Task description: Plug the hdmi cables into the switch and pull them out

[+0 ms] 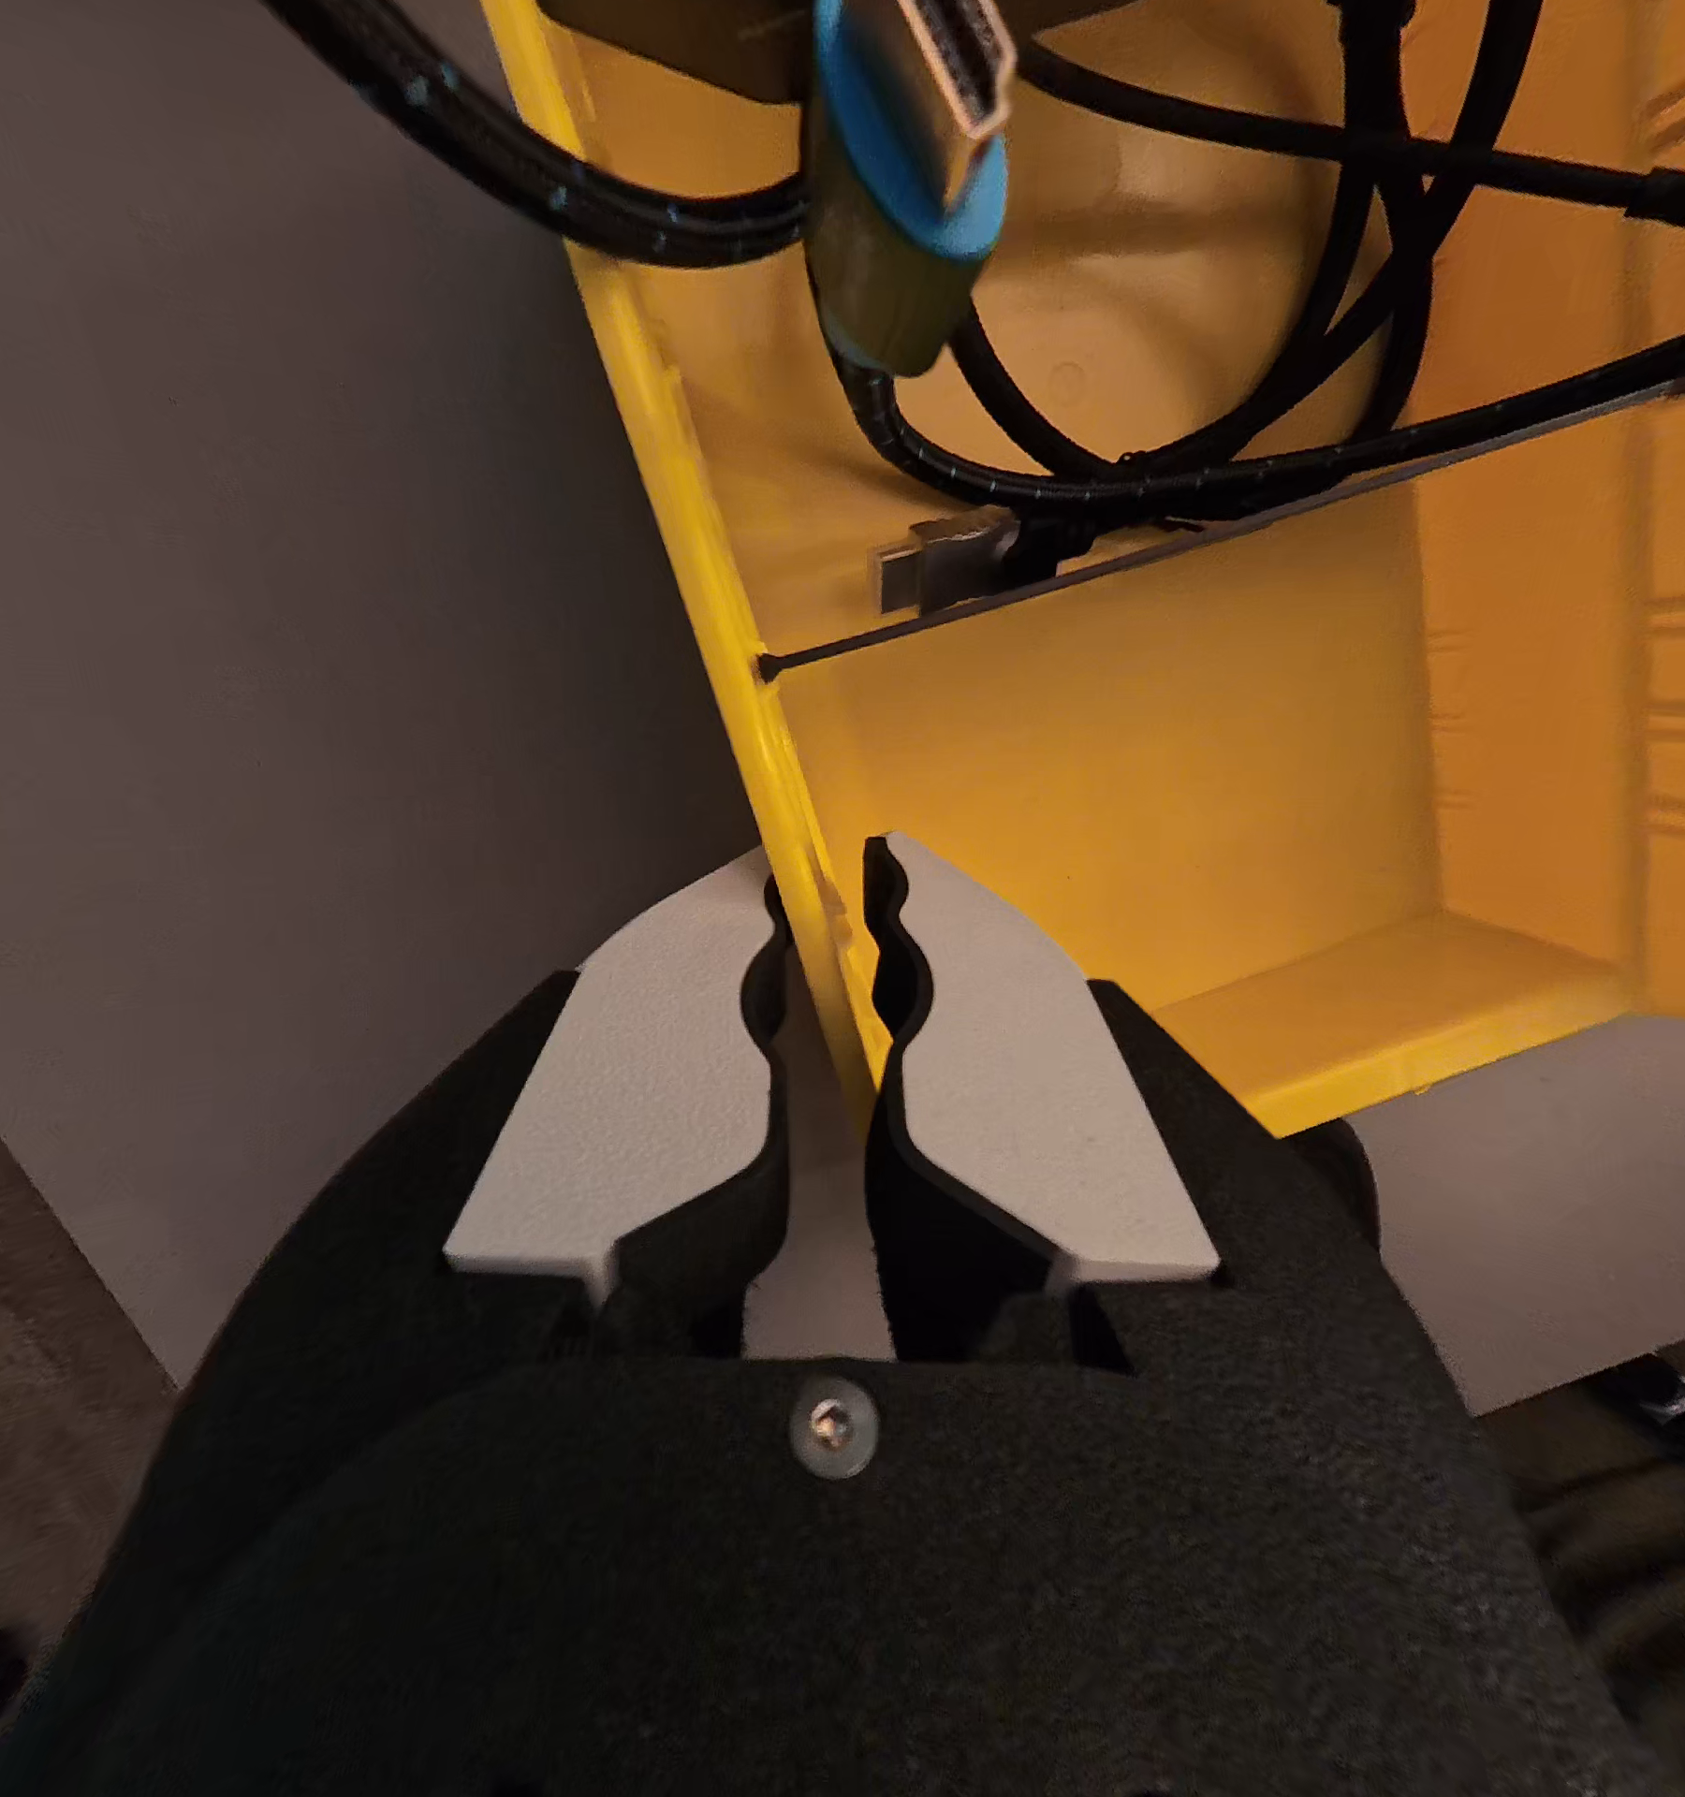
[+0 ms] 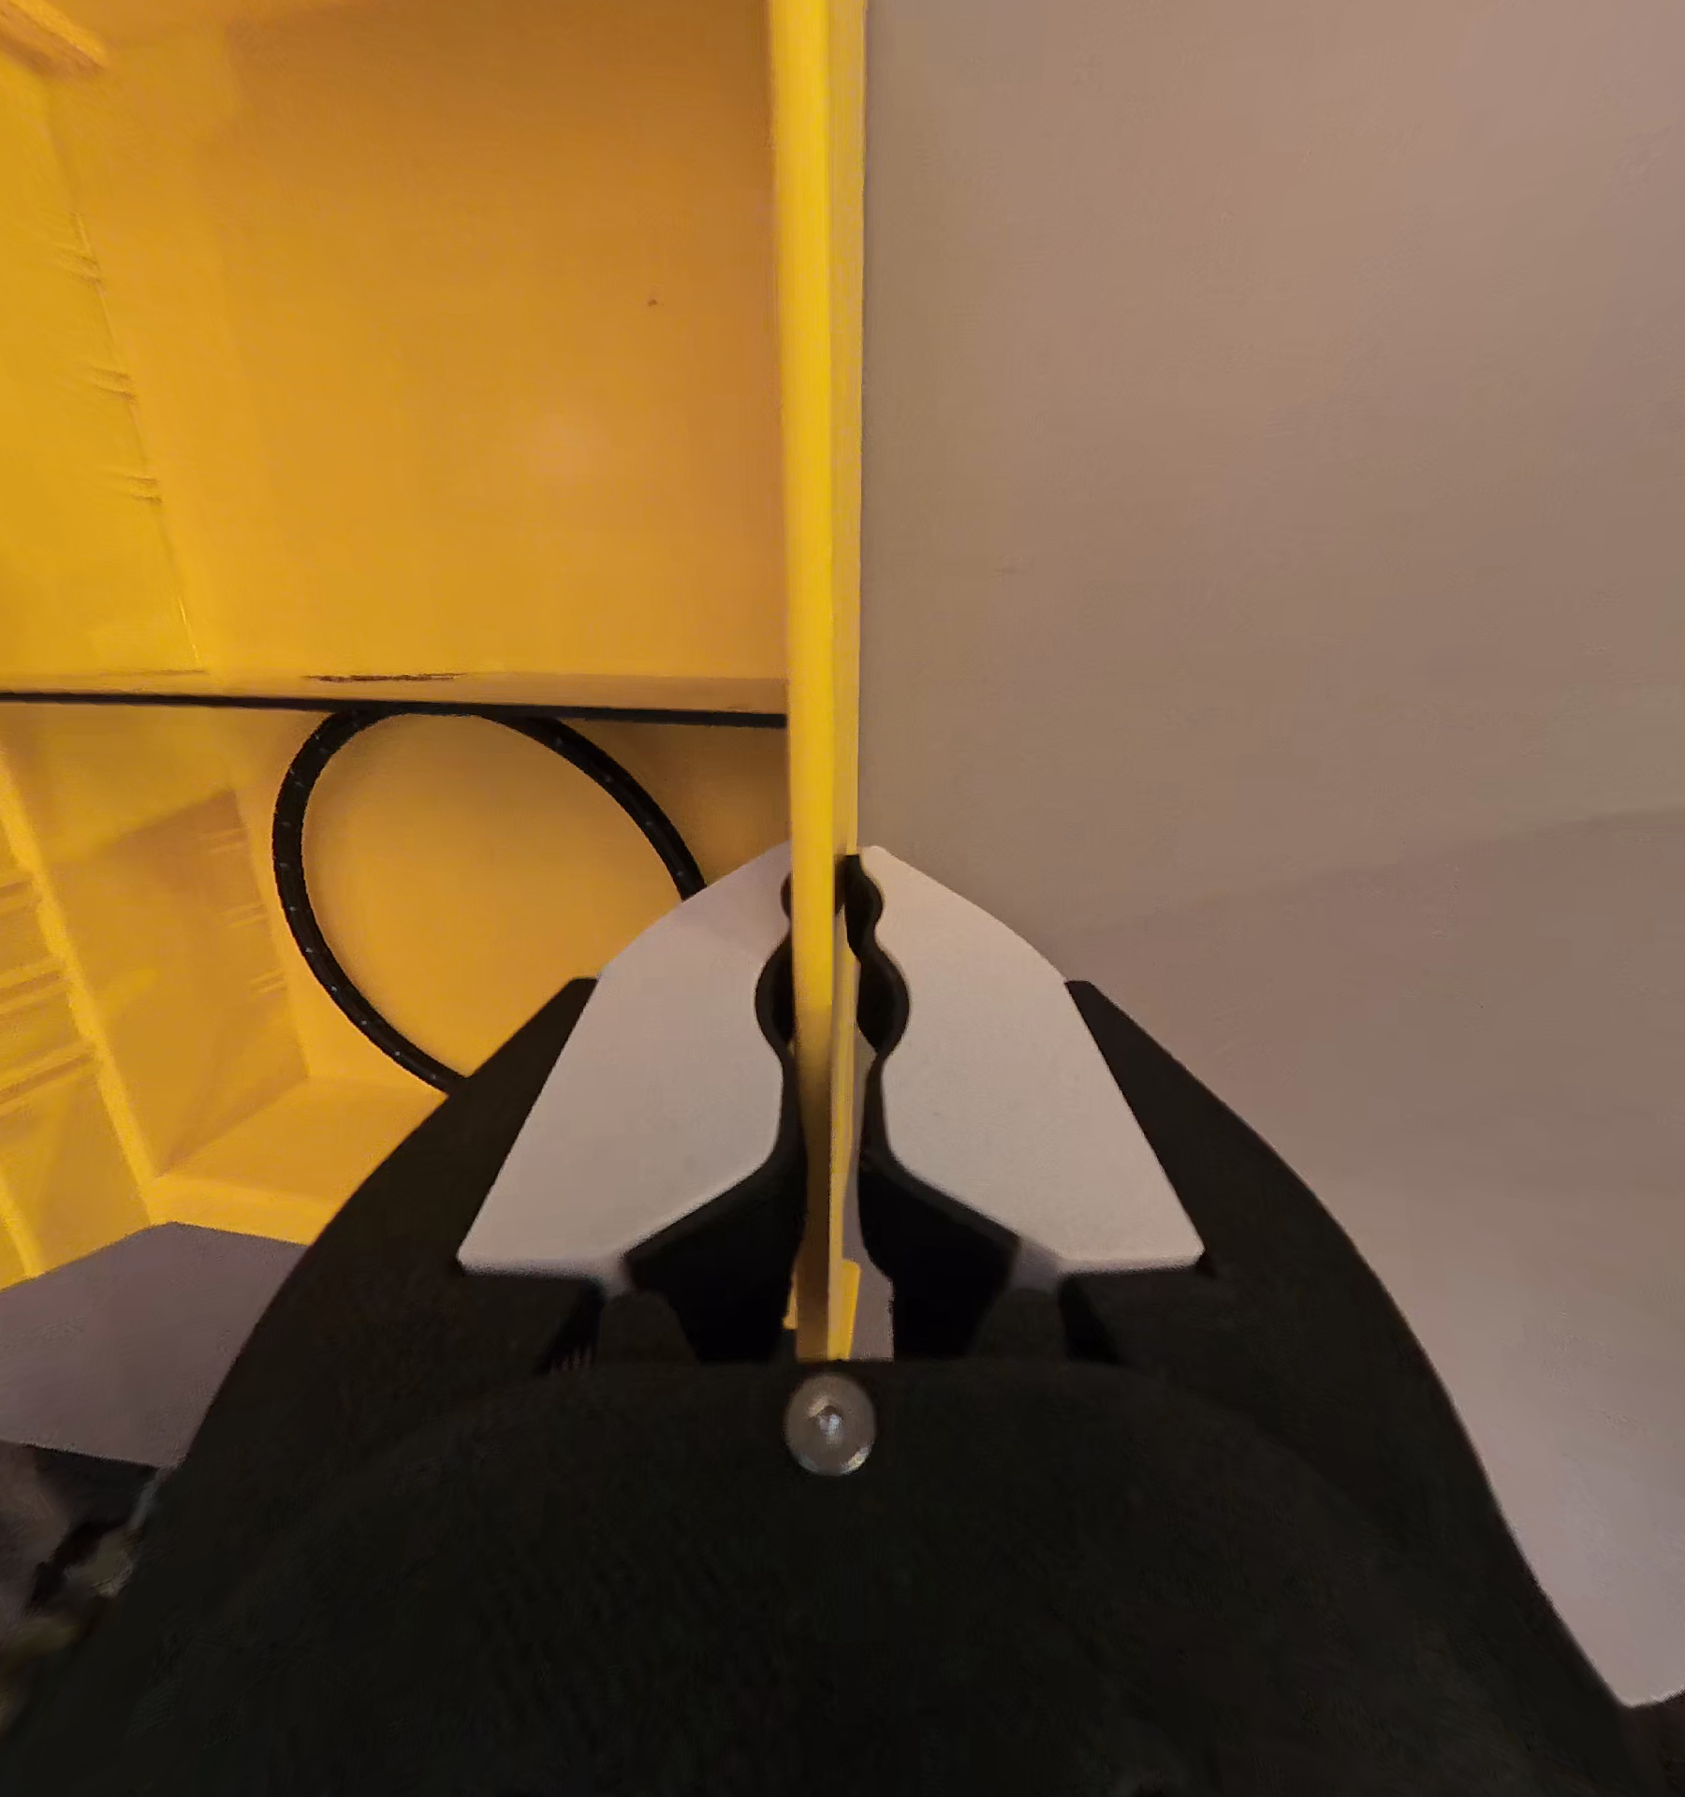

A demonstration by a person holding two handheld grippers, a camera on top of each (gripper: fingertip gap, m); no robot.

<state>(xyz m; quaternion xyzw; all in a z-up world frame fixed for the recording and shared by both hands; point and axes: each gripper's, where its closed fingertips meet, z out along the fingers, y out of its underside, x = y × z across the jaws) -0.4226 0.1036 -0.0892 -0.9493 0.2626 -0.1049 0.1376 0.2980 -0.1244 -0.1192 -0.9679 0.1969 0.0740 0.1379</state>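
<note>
A yellow plastic bin (image 1: 1160,778) holds black braided HDMI cables (image 1: 1062,481). One plug with a blue collar and metal tip (image 1: 907,194) lies at the top of the left wrist view. A second silver plug (image 1: 926,574) lies by a thin black divider (image 1: 1208,554). My left gripper (image 1: 824,875) is shut on the bin's left wall (image 1: 712,583). My right gripper (image 2: 819,865) is shut on the bin's right wall (image 2: 824,486). A cable loop (image 2: 304,875) shows inside the bin in the right wrist view. I cannot make out the switch for certain.
The bin stands on a grey table (image 2: 1305,583), which also shows in the left wrist view (image 1: 284,583). The divider (image 2: 381,695) splits the bin into compartments. A dark box edge (image 1: 683,49) sits at the bin's far end. Carpet (image 1: 31,1264) shows beyond the table's edge. The gap from one gripper's tips to the other's is roughly 75 centimetres.
</note>
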